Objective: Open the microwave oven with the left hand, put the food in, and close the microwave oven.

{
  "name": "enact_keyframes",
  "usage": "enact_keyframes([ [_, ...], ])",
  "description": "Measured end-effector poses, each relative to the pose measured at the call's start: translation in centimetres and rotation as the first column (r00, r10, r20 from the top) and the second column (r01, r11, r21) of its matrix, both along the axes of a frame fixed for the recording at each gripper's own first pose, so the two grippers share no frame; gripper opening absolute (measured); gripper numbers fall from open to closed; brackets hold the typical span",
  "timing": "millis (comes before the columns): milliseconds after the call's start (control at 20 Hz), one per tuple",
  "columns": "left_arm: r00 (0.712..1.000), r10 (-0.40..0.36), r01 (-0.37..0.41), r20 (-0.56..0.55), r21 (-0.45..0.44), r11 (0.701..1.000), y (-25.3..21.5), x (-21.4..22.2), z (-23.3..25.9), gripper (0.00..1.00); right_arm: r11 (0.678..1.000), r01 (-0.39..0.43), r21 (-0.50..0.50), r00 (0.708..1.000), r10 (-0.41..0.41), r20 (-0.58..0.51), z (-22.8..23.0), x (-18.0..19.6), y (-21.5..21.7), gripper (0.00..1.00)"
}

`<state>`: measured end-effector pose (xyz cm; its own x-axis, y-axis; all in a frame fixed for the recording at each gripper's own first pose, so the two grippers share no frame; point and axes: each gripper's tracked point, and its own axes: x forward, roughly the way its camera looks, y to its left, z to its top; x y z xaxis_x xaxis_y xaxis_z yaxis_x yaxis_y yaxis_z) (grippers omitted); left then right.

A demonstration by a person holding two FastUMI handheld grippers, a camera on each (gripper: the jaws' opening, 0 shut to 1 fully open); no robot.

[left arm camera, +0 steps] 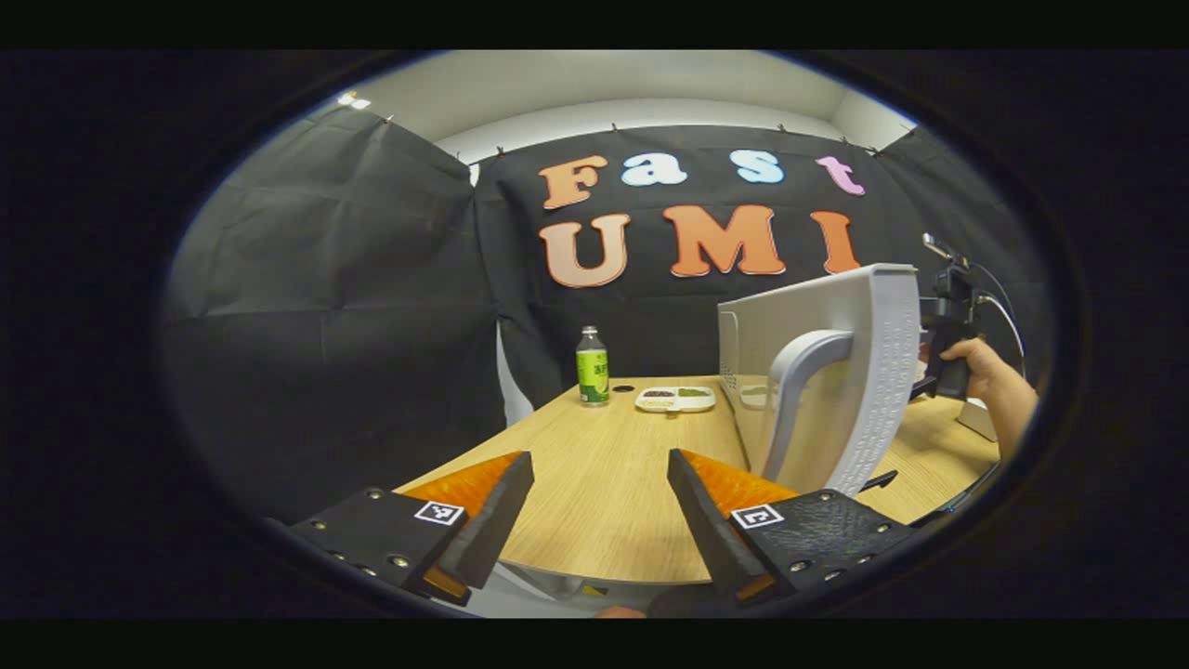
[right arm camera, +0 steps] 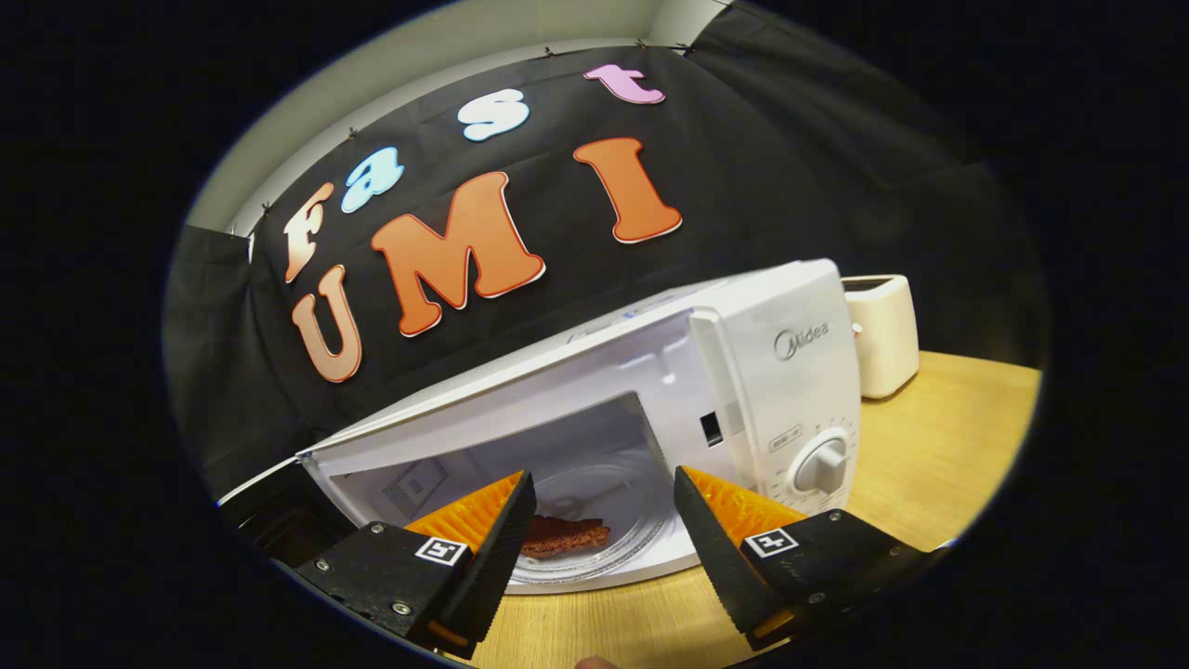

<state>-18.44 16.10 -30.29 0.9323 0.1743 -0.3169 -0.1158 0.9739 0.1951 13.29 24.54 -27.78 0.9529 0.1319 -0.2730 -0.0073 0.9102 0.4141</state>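
Your food (right arm camera: 562, 535) lies inside the open microwave (right arm camera: 780, 372), and your left gripper (left arm camera: 600, 502) and right gripper (right arm camera: 604, 520) gape empty before it.

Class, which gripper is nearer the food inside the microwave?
Right. The right gripper sits just before the food; the left gripper is outside the open door.

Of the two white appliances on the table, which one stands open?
The microwave oven with the dial: its door is swung wide and food lies on its glass plate. The smaller white appliance beside it has no open door.
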Motion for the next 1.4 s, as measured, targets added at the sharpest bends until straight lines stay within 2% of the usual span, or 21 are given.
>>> enact_keyframes([
  [300, 0.999, -0.041, 0.041, -0.003, 0.013, 0.999, -2.7, 0.5, -0.1, 0.86, 0.995, -0.099, -0.006, 0.994, 0.099, 0.048, 3.6, -4.3, -3.6, 0.93],
  [500, 0.989, -0.15, 0.15, 0.003, -0.018, 0.989, -7.5, 0.8, 0.0, 0.86, 0.992, -0.122, -0.035, 0.987, 0.125, 0.097, 5.8, -6.4, -6.9, 0.93],
  [750, 0.955, -0.298, 0.297, 0.0, -0.054, 0.953, -14.7, 2.7, -1.0, 0.86, 0.987, -0.138, -0.078, 0.986, 0.144, 0.083, 5.8, -8.5, -10.9, 0.93],
  [950, 0.924, -0.383, 0.381, 0.002, -0.1, 0.919, -20.0, 4.2, -2.1, 0.86, 0.982, -0.123, -0.142, 0.988, 0.135, 0.079, 5.8, -9.7, -14.4, 0.93],
  [1150, 0.891, -0.454, 0.451, 0.006, -0.12, 0.884, -25.0, 5.9, -3.2, 0.86, 0.979, -0.139, -0.146, 0.987, 0.149, 0.058, 5.9, -10.9, -16.2, 0.93],
  [1200, 0.884, -0.468, 0.465, 0.008, -0.131, 0.876, -26.4, 6.4, -3.7, 0.85, 0.979, -0.141, -0.148, 0.987, 0.152, 0.061, 6.1, -11.1, -16.5, 0.93],
  [1300, 0.87, -0.494, 0.489, 0.01, -0.163, 0.857, -28.9, 7.3, -4.6, 0.74, 0.978, -0.128, -0.166, 0.987, 0.142, 0.077, 6.5, -11.4, -17.6, 0.93],
  [1350, 0.862, -0.507, 0.5, 0.006, -0.172, 0.849, -29.9, 7.8, -5.0, 0.63, 0.976, -0.121, -0.18, 0.987, 0.137, 0.083, 6.6, -11.6, -18.0, 0.93],
  [1400, 0.85, -0.526, 0.517, 0.001, -0.185, 0.836, -31.3, 8.2, -5.4, 0.58, 0.974, -0.118, -0.192, 0.987, 0.136, 0.085, 6.6, -11.7, -18.3, 0.93],
])
